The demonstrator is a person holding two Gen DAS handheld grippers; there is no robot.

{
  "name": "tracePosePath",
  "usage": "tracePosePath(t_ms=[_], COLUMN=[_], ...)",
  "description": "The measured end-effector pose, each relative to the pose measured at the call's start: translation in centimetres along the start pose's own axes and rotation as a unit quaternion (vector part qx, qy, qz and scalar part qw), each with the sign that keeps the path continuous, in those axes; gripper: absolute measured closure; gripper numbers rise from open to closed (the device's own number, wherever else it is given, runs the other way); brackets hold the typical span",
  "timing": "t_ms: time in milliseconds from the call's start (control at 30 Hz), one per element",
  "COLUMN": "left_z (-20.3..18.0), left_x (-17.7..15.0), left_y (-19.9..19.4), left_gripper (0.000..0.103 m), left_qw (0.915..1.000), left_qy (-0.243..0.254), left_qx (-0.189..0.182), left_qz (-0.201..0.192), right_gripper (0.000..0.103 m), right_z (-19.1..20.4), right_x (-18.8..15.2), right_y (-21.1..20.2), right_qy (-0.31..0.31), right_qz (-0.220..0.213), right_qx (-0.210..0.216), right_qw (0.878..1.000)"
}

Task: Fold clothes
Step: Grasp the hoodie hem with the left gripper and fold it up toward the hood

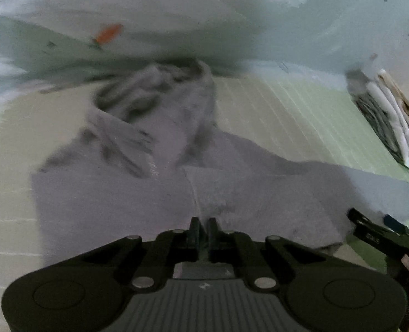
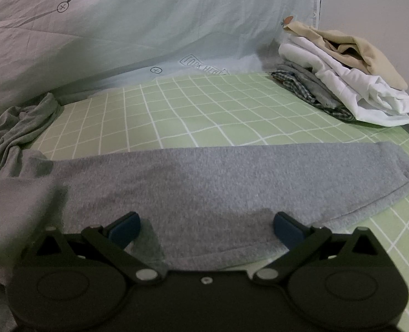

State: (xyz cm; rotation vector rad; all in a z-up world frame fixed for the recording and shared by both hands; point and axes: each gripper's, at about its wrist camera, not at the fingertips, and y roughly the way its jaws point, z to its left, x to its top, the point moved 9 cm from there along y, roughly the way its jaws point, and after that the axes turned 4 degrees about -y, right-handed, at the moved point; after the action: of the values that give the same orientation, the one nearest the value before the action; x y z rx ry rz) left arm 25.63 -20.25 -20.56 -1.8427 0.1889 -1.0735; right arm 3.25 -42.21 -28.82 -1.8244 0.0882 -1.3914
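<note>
A grey fleece garment (image 1: pixel 154 193) lies spread on the green checked bed sheet (image 1: pixel 287 116). My left gripper (image 1: pixel 203 228) is shut on a fold of this grey garment near its middle seam. In the right wrist view the grey garment (image 2: pixel 204 182) lies flat, one long sleeve or leg reaching right. My right gripper (image 2: pixel 205 228) is open, its blue pads (image 2: pixel 286 228) low over the garment's near edge, holding nothing. The right gripper also shows at the right edge of the left wrist view (image 1: pixel 375 227).
A thin crumpled grey garment (image 2: pixel 16 130) lies at the left by the pale printed quilt (image 2: pixel 149 27). A stack of folded clothes (image 2: pixel 351 83), beige and white on top, sits at the back right by the wall. Green checked sheet (image 2: pixel 218 110) lies between.
</note>
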Motion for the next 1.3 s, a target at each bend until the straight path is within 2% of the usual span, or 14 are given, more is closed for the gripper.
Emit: tracePosePath(t_ms=[100, 233, 400, 433, 467, 500, 533, 600, 633, 700, 867, 1067, 1167, 1300], left_z=[2.8, 7.5, 12.4, 13.2, 14.0, 14.0, 13.7, 13.0, 12.7, 12.0, 9.5, 7.7, 8.2, 8.8], left_x=[0.4, 0.1, -2.2, -2.7, -3.2, -3.3, -3.3, -3.4, -3.4, -3.5, -4.2, -5.1, -5.3, -5.3], left_y=[-1.9, -3.3, -2.3, -2.1, -1.9, -1.7, -1.6, -1.3, -1.2, -0.9, 1.1, 2.8, 3.0, 3.4], left_gripper=[0.098, 0.098, 0.090, 0.086, 0.076, 0.064, 0.057, 0.036, 0.034, 0.021, 0.017, 0.006, 0.000, 0.000], left_qw=[0.9992, 0.9945, 0.9829, 0.9790, 0.9746, 0.9738, 0.9749, 0.9768, 0.9778, 0.9795, 0.9829, 0.9795, 0.9784, 0.9792], left_qy=[-0.016, -0.043, -0.114, -0.130, -0.146, -0.147, -0.142, -0.131, -0.125, -0.114, -0.058, -0.001, -0.001, -0.033], left_qx=[0.029, 0.091, 0.143, 0.154, 0.165, 0.167, 0.166, 0.163, 0.161, 0.158, 0.154, 0.171, 0.174, 0.157], left_qz=[-0.020, -0.031, 0.019, 0.030, 0.040, 0.044, 0.046, 0.048, 0.049, 0.051, 0.083, 0.107, 0.111, 0.124], right_gripper=[0.000, 0.000, 0.000, 0.000, 0.000, 0.000, 0.000, 0.000, 0.000, 0.000, 0.000, 0.000, 0.000, 0.000], right_z=[0.0, 0.0, 0.0, 0.0, 0.0, 0.0, 0.0, 0.0, 0.0, 0.0, 0.0, -1.7, -5.0, -10.9], right_x=[0.0, 0.0, 0.1, 0.1, 0.0, 0.0, 0.0, 0.0, 0.0, 0.0, 0.0, 0.9, 1.6, 2.1], right_y=[0.0, 0.0, 0.0, 0.0, 0.0, -0.1, -0.1, 0.0, 0.0, 0.0, 0.0, 0.4, 0.9, 2.3], right_qy=[0.000, 0.000, -0.001, -0.001, -0.001, -0.001, -0.001, -0.001, -0.002, -0.002, -0.002, 0.012, 0.025, 0.062], right_qz=[0.000, 0.000, 0.000, 0.000, 0.000, -0.001, -0.001, -0.001, -0.001, -0.002, 0.003, 0.014, 0.008, 0.018], right_qx=[0.000, 0.000, 0.000, 0.000, 0.000, 0.000, 0.000, 0.000, 0.000, 0.000, 0.004, 0.010, -0.016, -0.051], right_qw=[1.000, 1.000, 1.000, 1.000, 1.000, 1.000, 1.000, 1.000, 1.000, 1.000, 1.000, 1.000, 1.000, 0.997])
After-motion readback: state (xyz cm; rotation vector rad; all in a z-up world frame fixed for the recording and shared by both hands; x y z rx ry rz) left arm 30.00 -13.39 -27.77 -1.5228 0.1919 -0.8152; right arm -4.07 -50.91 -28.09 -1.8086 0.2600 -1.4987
